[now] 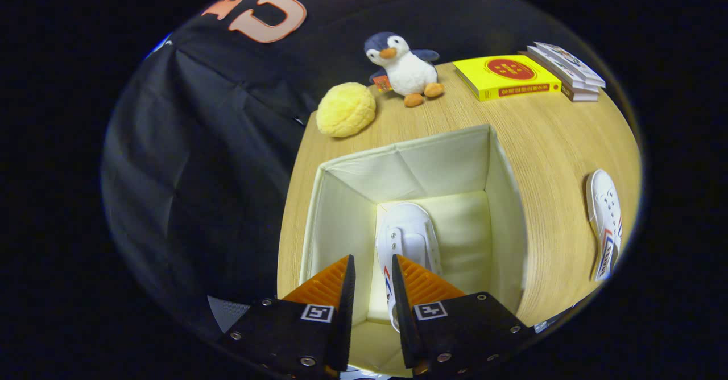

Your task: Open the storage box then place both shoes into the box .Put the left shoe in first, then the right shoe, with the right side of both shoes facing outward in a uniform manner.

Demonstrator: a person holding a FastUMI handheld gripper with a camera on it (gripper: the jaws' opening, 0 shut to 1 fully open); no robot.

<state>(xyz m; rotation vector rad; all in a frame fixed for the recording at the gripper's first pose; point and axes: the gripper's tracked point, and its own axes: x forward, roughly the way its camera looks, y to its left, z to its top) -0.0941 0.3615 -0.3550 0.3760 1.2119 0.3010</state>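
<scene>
The gripper consists of two black mounting plates fastened with silver screws, each plate bearing one square black-and-white marker beside its ribbed, wedge-shaped jaws.

We see an evenly lit scene, the pale wooden tabletop bright and warm, with light seeming to fall from above. The cream fabric storage box glows on its floor, while its near-left wall sits in soft shade. Shadows stay faint and short under the round yellow plush ball and the grey-and-white plush penguin. Fisheye distortion bends the table's edge and stretches the white canvas shoe lying near the rim, where sharpness falls off. The gripper, its fingers apart over the box, looks slightly soft. No glare is harsh.
</scene>
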